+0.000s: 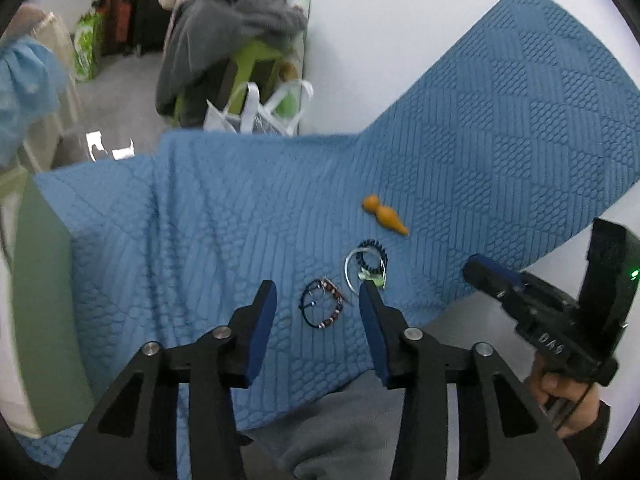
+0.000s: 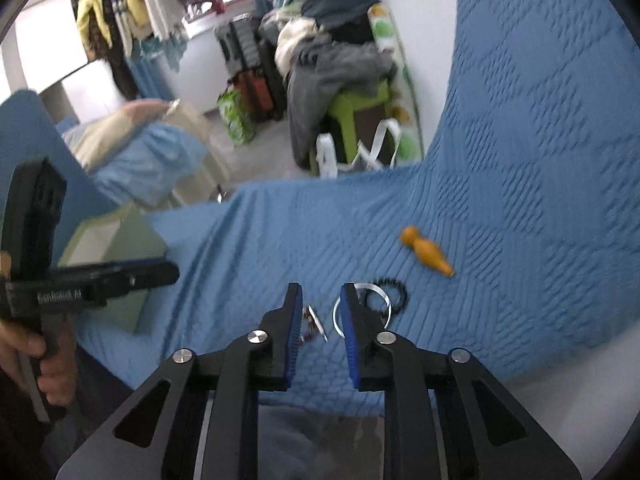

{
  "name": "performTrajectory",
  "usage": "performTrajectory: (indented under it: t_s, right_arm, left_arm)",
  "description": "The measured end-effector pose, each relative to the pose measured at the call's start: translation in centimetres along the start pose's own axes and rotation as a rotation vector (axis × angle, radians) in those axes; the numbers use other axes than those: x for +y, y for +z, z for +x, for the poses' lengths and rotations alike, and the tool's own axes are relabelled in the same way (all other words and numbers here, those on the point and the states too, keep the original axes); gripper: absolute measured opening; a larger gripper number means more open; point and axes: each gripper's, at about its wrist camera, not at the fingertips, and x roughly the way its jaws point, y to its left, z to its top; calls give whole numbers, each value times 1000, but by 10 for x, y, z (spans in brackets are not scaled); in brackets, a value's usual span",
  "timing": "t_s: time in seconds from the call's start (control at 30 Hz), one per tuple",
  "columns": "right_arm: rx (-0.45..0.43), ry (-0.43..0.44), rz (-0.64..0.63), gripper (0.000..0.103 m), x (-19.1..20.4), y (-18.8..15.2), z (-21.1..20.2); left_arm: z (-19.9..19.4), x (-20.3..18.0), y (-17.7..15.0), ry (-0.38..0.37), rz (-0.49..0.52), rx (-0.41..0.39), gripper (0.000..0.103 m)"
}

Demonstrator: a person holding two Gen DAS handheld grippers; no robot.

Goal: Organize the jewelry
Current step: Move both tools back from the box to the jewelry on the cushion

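A red and dark beaded bracelet (image 1: 323, 302) lies flat on the near part of a blue quilted cover (image 1: 200, 220). Just to its right a thin silver bangle (image 1: 352, 276) lies flat, overlapping a black beaded bracelet (image 1: 374, 250) whose loop reaches a little farther away. A small green piece (image 1: 370, 276) rests at the bangle's near edge; what it is cannot be made out.

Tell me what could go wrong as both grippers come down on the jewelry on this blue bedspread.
The silver bangle overlaps the black bead bracelet, so a grab may drag both. The red bead bracelet lies flat on soft quilted bedspread; the left gripper might pinch fabric. The right gripper crowds the same spot.
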Motion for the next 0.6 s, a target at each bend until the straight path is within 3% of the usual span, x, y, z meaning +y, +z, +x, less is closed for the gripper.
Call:
performTrajectory:
  t_s: [0.23,0.33,0.6]
  right_arm:
    - [142,94,-26,10,-11,-22,59]
    - [164,132,-39,9,-10,-26,79]
    - [201,127,-113,9,-3,-29,110]
  left_arm:
    - [40,7,-3,-12,-1,85,35]
    - [49,12,-3,-15,-5,110,34]
    - [64,25,0,-27,-29,143,33]
